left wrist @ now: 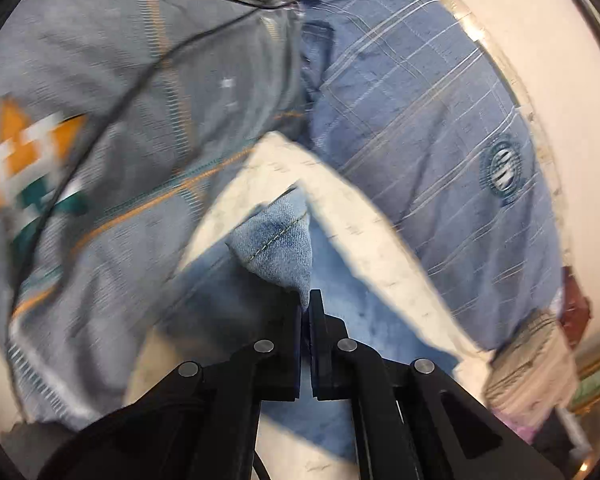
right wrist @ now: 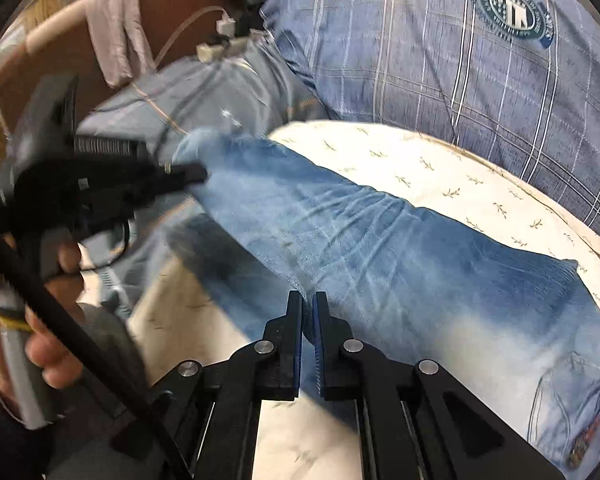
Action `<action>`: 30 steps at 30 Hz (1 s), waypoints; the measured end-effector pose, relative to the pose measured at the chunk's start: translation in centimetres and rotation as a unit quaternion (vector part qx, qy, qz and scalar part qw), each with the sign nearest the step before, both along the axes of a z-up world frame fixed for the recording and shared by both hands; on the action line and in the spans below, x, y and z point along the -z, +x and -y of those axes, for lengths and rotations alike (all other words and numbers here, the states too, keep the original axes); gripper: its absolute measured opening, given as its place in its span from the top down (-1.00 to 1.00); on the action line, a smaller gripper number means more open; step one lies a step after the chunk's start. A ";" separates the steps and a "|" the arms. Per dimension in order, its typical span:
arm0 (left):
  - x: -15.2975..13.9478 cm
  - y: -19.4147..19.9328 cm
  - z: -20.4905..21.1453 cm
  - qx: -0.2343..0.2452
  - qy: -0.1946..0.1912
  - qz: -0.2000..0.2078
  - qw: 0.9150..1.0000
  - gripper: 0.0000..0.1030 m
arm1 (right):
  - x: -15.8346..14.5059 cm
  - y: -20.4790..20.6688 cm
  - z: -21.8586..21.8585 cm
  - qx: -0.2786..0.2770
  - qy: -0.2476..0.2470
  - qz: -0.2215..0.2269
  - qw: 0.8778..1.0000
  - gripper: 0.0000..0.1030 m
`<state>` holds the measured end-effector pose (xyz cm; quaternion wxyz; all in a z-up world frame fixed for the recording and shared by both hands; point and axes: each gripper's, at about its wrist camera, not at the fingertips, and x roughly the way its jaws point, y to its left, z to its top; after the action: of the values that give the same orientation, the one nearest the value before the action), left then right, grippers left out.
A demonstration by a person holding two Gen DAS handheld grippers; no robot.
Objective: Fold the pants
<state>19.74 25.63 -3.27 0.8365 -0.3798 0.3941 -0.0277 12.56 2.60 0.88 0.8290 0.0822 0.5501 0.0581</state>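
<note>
Your left gripper [left wrist: 309,300] pinching jeans [right wrist: 340,240] hem; right gripper [right wrist: 308,304] clamping leg fold; jeans lying across leaf-print sheet [right wrist: 440,176].

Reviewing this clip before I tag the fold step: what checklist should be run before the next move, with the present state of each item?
1. Left claw shut on the jeans hem: ok, denim bunches at its tips.
2. Right claw shut on denim: ok, fabric sits between the fingers.
3. Leg lying flat on the cream sheet: not ok, creased across the middle.
4. Black cable clear of the jeans: cannot tell.
5. Blue plaid shirt clear of the fold path: cannot tell.
</note>
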 end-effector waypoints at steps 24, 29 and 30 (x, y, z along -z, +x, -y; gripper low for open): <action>-4.4 -5.2 9.0 -0.018 0.261 0.082 0.962 -0.06 | -3.6 -7.0 11.6 0.157 0.131 0.054 0.977 -0.55; -6.0 -8.5 18.2 0.121 0.283 0.168 0.937 -0.15 | -6.1 -13.8 21.0 0.270 0.076 0.106 0.954 -0.63; -6.2 -9.1 20.5 0.151 0.278 0.180 0.931 -0.18 | -6.0 -14.9 22.2 0.294 0.062 0.106 0.948 -0.63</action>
<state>10.62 5.10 2.96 0.9515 -0.0562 0.2814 -0.1111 -2.35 -19.57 6.91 0.8563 0.2846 0.4055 -0.1459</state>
